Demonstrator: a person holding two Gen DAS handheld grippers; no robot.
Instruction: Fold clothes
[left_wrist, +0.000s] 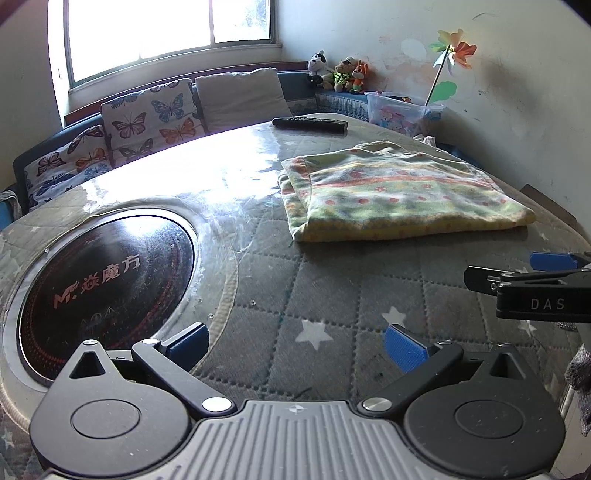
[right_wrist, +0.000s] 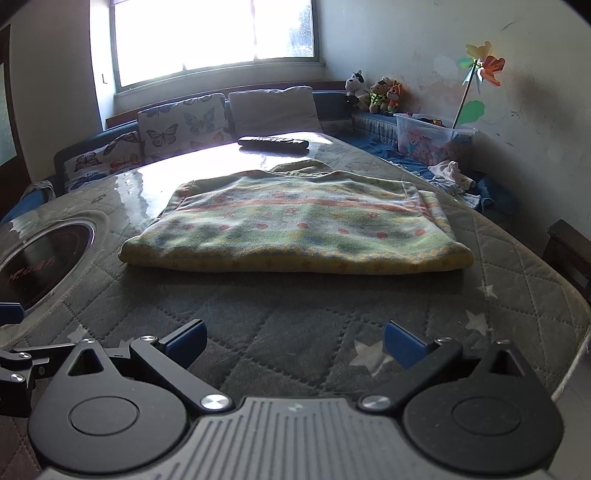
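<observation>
Quilted surface (right_wrist: 295, 332) carries the folded garment (right_wrist: 295, 229) at frame centre. Left tongs (left_wrist: 295, 341) and right tongs (right_wrist: 295, 341) gape wide, empty. Folding appears complete; next, regrasp or withdraw.

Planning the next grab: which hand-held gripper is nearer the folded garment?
Right. The right hand-held gripper faces the folded garment squarely; the left hand-held gripper sits off to its left, by the round cooktop.

Folded garment (right_wrist: 295, 229) sits on the table (right_wrist: 295, 332), remote (right_wrist: 273, 143) behind it (cooktop (left_wrist: 107, 291) off left).
</observation>
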